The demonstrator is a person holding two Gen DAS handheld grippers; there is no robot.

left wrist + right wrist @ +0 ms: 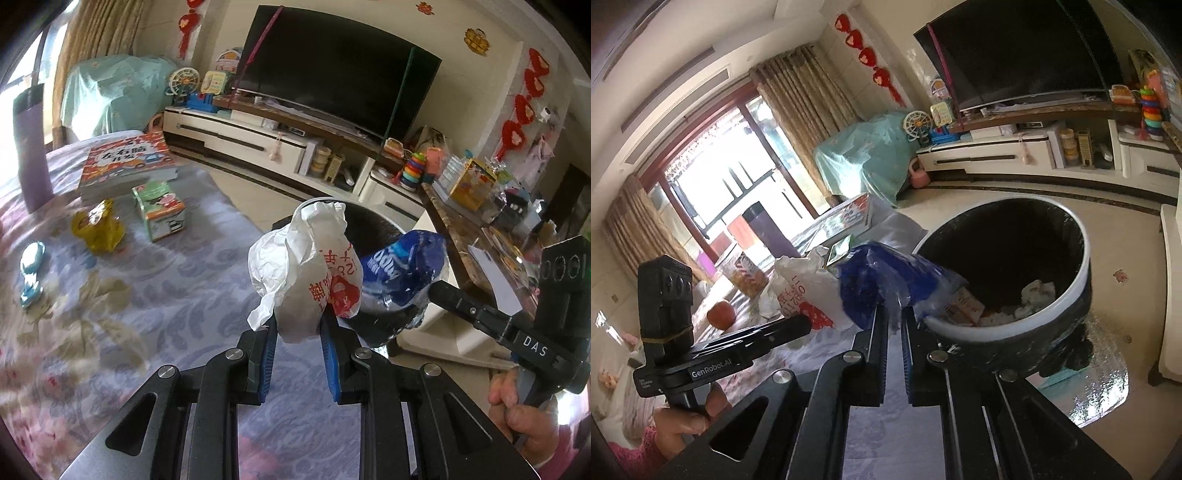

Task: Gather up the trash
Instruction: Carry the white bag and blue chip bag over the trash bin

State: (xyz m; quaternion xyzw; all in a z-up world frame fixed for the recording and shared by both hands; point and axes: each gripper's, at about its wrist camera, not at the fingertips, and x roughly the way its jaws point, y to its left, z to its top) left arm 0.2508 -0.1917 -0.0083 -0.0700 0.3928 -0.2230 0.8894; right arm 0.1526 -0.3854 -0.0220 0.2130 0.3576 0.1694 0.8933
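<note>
Here the left gripper (298,325) is clamped on a crumpled white paper bag (303,273) with red print, held above the floral tablecloth (177,295). Just beside it, the right gripper (894,314) pinches a blue plastic wrapper (882,280), its jaws nearly together on the thin film, at the near rim of the black trash bin (1082,258), which already holds crumpled tissue (1036,291). On the table lie a yellow wrapper (98,227), a small green box (160,210) and a picture book (127,162)
</note>
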